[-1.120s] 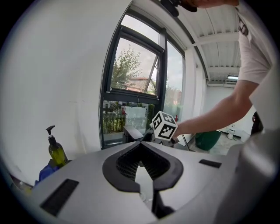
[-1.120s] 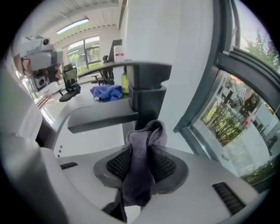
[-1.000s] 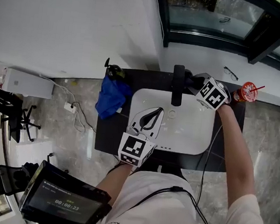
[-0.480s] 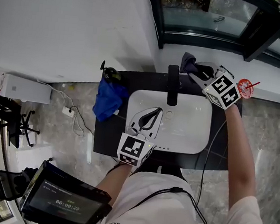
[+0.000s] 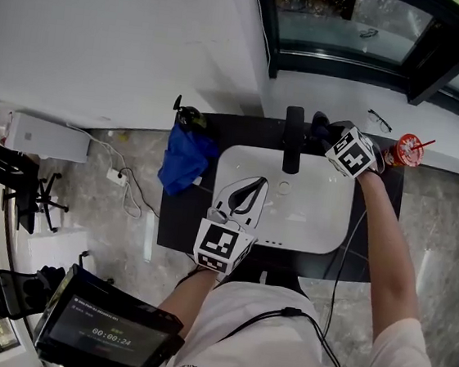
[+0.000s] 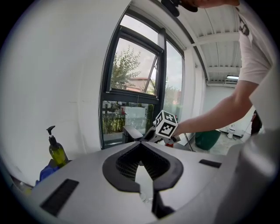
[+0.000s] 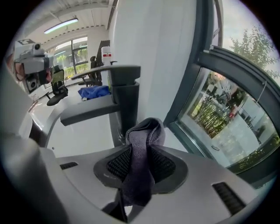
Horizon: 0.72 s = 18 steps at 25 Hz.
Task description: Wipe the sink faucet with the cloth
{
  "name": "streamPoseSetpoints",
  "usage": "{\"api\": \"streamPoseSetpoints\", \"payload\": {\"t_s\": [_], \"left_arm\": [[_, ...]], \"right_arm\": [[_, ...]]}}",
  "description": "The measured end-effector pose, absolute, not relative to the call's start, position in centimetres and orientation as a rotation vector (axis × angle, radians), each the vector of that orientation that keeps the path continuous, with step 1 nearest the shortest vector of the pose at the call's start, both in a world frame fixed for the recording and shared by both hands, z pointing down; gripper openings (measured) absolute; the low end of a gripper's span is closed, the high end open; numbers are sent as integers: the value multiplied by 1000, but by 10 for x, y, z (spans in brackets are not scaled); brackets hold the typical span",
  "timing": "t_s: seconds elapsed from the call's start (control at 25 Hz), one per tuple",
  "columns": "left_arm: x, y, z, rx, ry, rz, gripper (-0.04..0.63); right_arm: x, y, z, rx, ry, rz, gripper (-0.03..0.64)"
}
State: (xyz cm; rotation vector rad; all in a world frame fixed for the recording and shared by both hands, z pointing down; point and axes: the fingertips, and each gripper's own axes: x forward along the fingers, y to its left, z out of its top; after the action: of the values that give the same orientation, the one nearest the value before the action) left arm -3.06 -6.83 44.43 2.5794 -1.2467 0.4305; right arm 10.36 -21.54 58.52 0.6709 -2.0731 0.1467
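As right gripper pinches cloth beside faucet, left gripper overhangs sink.

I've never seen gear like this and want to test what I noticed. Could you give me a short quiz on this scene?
1. True or false: the right gripper grips a grey cloth near the black faucet.
2. The left gripper is over: A the white sink, B the soap bottle, C the blue fabric.
3. What red thing stands right of the right gripper in the head view?
Key: 1 true; 2 A; 3 a red cup with a straw.
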Motion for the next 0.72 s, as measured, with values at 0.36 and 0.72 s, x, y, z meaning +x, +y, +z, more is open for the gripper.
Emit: {"api": "streamPoseSetpoints", "payload": {"t_s": [0.36, 0.72], "left_arm": [[-41, -72, 445, 2550, -1281, 430, -6], [-39, -72, 442, 2568, -1267, 419, -6]], "right_arm": [[69, -193, 630, 483, -2005, 135, 115], [68, -197, 575, 561, -2229, 142, 115]]}}
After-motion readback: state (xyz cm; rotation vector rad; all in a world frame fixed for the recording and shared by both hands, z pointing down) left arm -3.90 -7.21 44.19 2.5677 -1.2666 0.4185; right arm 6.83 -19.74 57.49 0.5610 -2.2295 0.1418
